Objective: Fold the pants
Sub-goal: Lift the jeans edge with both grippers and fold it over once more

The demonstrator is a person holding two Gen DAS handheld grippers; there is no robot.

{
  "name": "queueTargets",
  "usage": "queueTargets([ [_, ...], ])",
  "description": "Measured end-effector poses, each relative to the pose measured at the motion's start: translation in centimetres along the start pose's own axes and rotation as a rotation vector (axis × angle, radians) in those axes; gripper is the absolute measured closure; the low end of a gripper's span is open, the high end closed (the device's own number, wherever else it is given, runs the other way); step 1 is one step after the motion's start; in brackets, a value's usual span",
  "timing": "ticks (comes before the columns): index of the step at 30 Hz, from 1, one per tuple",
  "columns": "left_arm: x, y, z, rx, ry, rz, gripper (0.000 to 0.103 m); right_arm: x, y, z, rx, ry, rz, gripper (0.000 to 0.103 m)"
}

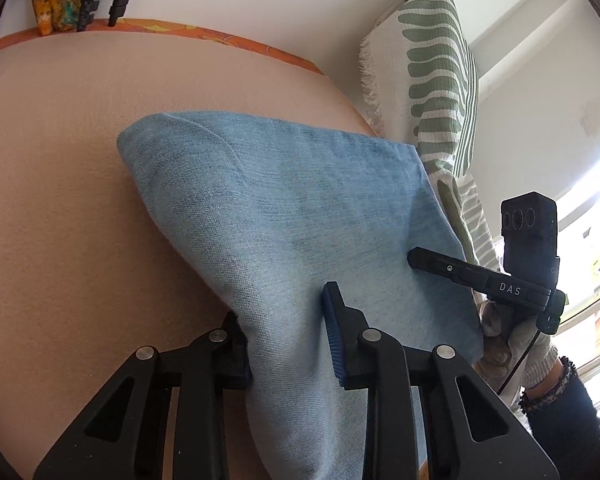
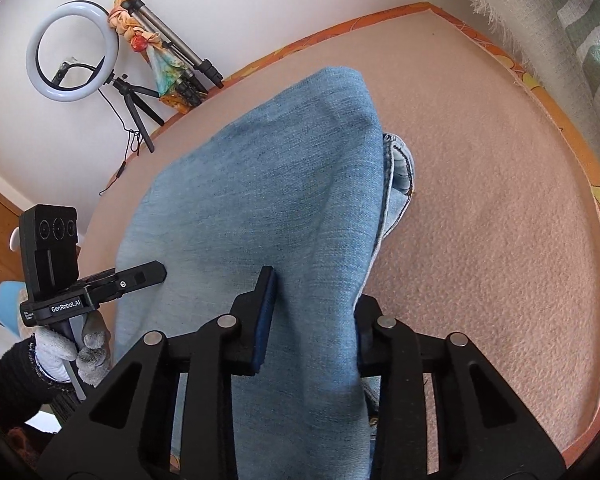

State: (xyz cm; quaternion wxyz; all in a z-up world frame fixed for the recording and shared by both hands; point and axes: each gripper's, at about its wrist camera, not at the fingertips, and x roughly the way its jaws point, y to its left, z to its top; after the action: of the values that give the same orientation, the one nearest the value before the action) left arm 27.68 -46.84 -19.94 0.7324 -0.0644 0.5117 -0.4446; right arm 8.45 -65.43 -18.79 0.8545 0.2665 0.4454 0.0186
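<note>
Two grippers clamp the same fold of light blue denim pants (image 1: 284,208), which rise in a draped peak over the peach bed cover (image 1: 60,184). The left gripper (image 1: 288,344) has its narrowed jaws pinching bunched cloth between the pads; the right gripper (image 2: 312,320) does likewise, just beside it. Beyond the right gripper's fingers, a stitched hem (image 2: 400,168) lies on the cover.

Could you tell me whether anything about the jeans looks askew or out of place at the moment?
Slightly: a seamed edge of the jeans sticks out past the folded layer on the pink cover, so the edges look misaligned.
</note>
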Motion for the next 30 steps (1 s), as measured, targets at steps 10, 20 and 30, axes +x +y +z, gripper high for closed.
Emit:
queueTargets([
  [10, -1.1, -1.3, -0.2, 0.077, -0.046, 0.062, 0.087, -1.1, 2.1, 0.2, -0.067, -0.015, -0.107, 0.082],
  [20, -3.0, -2.6, -0.6, 0.119, -0.08, 0.046, 0.09, -3.6, 5.1, 0.1, -0.13, -0.07, -0.151, 0.084],
  [30, -4.5, -4.0, -0.3, 0.14, -0.094, 0.009, 0.091, -5.6, 7.7, -0.1, -0.158, -0.107, -0.174, 0.084],
])
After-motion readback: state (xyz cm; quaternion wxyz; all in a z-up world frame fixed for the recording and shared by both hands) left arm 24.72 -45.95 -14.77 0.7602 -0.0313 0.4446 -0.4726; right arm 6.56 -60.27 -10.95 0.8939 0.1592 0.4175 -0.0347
